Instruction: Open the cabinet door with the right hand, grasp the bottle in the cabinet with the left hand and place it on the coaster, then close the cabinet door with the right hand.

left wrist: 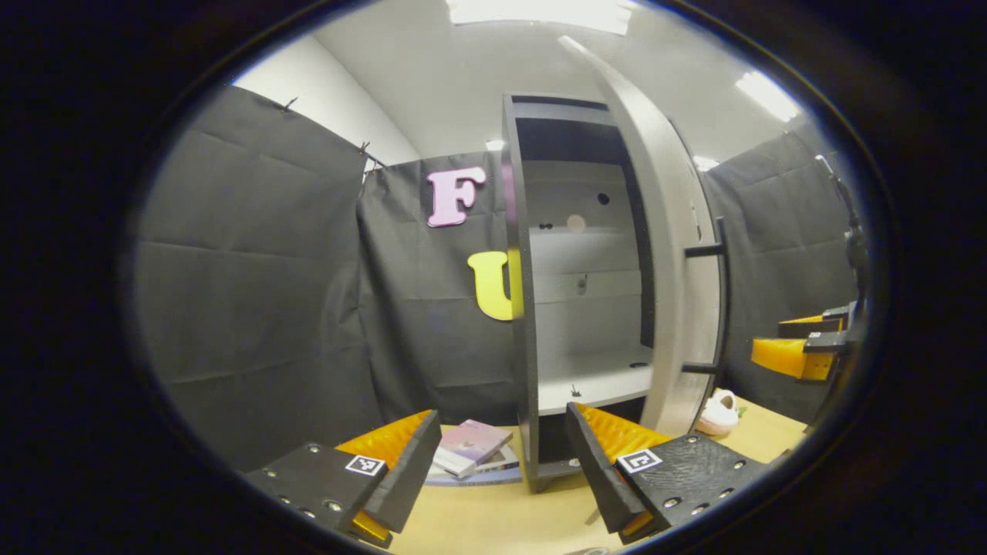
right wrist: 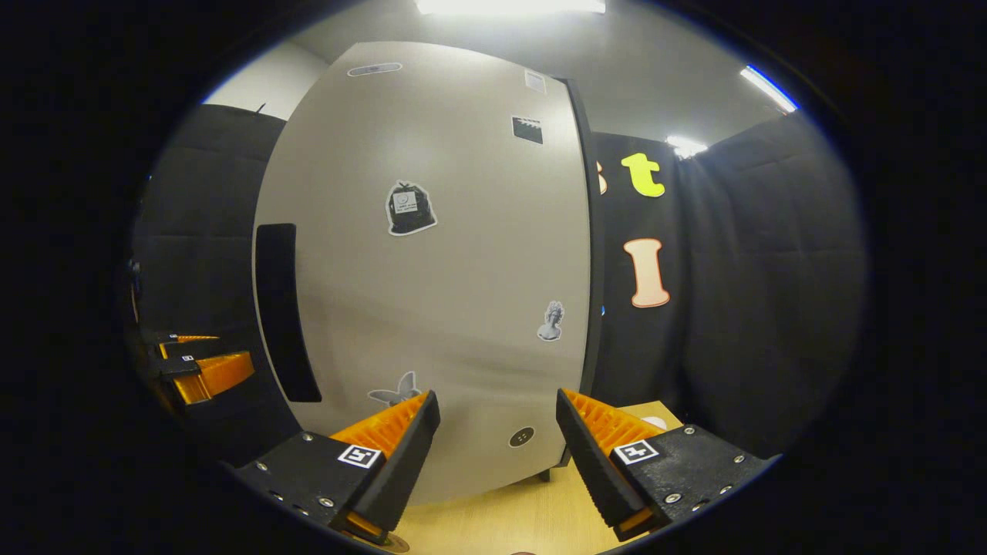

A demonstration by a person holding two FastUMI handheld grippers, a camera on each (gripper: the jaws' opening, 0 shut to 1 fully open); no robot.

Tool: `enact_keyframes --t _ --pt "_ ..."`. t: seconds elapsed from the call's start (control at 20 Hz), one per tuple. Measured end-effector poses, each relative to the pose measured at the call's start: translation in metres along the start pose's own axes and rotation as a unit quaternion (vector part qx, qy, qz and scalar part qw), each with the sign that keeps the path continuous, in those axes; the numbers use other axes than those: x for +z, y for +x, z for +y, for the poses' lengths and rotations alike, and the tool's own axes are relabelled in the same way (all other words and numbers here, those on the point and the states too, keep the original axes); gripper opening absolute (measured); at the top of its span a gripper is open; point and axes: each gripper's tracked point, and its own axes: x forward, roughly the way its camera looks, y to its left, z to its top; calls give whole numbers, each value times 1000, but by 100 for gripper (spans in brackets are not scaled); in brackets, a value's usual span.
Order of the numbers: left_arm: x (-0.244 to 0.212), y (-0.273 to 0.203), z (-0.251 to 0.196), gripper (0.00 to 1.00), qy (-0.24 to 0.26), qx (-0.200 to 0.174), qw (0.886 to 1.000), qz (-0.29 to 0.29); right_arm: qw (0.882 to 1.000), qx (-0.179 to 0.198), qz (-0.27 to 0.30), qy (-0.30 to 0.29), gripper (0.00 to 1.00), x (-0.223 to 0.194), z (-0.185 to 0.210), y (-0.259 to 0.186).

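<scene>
The cabinet (left wrist: 532,324) stands on the table (left wrist: 501,524) against the booth wall, its door (left wrist: 671,254) swung out to the right with the handle (left wrist: 721,308) on its outer face. Left of the cabinet's foot a stack of books (left wrist: 472,449) lies on the table, and right of the door, low by its bottom edge, sits a small soft toy (left wrist: 719,412). In the right gripper view the door (right wrist: 432,270) stands close ahead, stickers (right wrist: 409,208) across its face.

Black cloth (left wrist: 254,270) drapes the booth walls, bright ceiling lights (left wrist: 540,11) glare overhead, and a pale wooden table (left wrist: 493,516) runs below.
</scene>
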Motion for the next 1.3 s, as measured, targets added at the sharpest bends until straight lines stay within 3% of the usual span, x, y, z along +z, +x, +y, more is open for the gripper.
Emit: enact_keyframes --t 0.05,0.1,0.45,0.65,0.75,0.95,1.0,1.15,1.3 --pt "3 0 0 93 -4 1 1000 -1 1000 -9 6 -3 94 -2 -4 1" --pt "5 -1 -1 100 -7 2 1000 -1 1000 -20 15 -4 94 -7 -9 0" --pt "15 -2 -18 100 -13 20 1000 11 998 -60 -2 2 94 1 -31 -1" --pt "13 -7 -55 100 -40 14 999 17 999 -31 -18 24 94 7 -13 -4" --pt "15 -5 -69 100 -39 19 999 17 999 -27 -35 -4 90 20 -12 -7" --pt "26 11 -103 100 -28 -14 999 7 998 -13 -40 -37 94 12 -1 -2" --pt "31 14 -107 93 -23 -15 1000 0 998 -13 -39 -37 94 11 -1 -2" --pt "28 15 -105 93 -26 9 1000 -1 999 -21 -34 -31 94 8 -9 2" --pt "24 9 -116 93 -39 -2 999 2 999 -28 -29 -27 94 3 -16 7"
